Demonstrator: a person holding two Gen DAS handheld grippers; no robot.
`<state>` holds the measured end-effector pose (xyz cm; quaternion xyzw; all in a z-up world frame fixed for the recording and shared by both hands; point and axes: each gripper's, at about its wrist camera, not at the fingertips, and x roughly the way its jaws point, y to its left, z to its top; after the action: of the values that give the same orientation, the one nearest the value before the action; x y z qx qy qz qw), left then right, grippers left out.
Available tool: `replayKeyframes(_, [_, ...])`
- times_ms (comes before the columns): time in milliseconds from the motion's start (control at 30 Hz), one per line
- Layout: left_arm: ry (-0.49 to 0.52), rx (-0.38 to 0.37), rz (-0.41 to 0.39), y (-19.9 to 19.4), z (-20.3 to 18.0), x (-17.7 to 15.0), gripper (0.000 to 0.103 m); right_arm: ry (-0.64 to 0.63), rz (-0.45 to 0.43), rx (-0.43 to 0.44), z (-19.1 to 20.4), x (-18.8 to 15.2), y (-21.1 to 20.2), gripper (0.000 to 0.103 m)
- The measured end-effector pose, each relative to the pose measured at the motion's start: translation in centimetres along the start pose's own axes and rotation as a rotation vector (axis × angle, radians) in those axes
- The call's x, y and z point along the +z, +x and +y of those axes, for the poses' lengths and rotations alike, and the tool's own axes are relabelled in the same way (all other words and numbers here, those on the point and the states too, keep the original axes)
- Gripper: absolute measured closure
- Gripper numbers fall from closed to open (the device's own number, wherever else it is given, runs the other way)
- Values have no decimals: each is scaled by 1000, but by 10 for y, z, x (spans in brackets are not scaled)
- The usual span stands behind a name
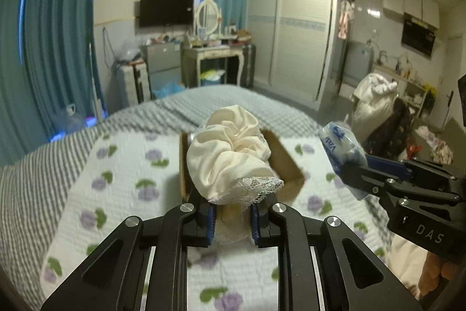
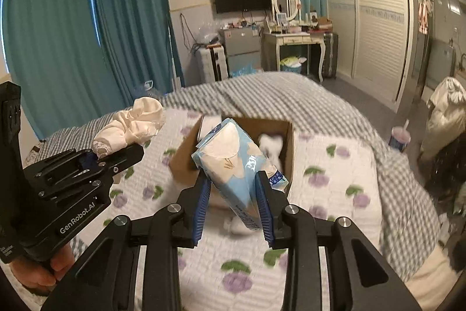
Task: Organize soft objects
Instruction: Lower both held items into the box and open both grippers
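Note:
My left gripper (image 1: pixel 233 219) is shut on a cream cloth with a lace edge (image 1: pixel 230 156) and holds it above the near side of an open cardboard box (image 1: pixel 287 162) on the bed. The cloth also shows in the right wrist view (image 2: pixel 134 124), left of the box (image 2: pixel 287 133). My right gripper (image 2: pixel 234 209) is shut on a light blue pack of tissues (image 2: pixel 233 162), tilted and held above the box's near edge. The pack shows in the left wrist view (image 1: pixel 342 147), right of the box. Something white and soft (image 2: pixel 272 145) lies inside the box.
The box sits on a white quilt with purple flowers (image 2: pixel 335 185) over a grey striped bedspread (image 2: pixel 291 95). A small white soft thing (image 2: pixel 237 226) lies on the quilt under the pack. A cup with a straw (image 2: pixel 399 137) stands at the bed's right. Teal curtains, dresser and wardrobe stand beyond.

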<state>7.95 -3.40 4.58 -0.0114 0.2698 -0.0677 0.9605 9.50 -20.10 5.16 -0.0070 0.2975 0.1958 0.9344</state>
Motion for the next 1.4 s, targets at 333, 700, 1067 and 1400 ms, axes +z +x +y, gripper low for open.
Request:
replayKeyframes(333, [11,-3,-27,62,11,45,85,-24,9,-18,-26,63,71,72])
replayKeyframes(700, [27,-2,66,155,10,43,85,-4,126,0,-59,63,181,72])
replayKeyframes(1067, [76,31,108,176,-7,46,79,50,168,60,-78,46,206,58])
replayKeyframes(1400, [94,75,67,112,-11,70,39,-2,116,7,-64,55,125,41])
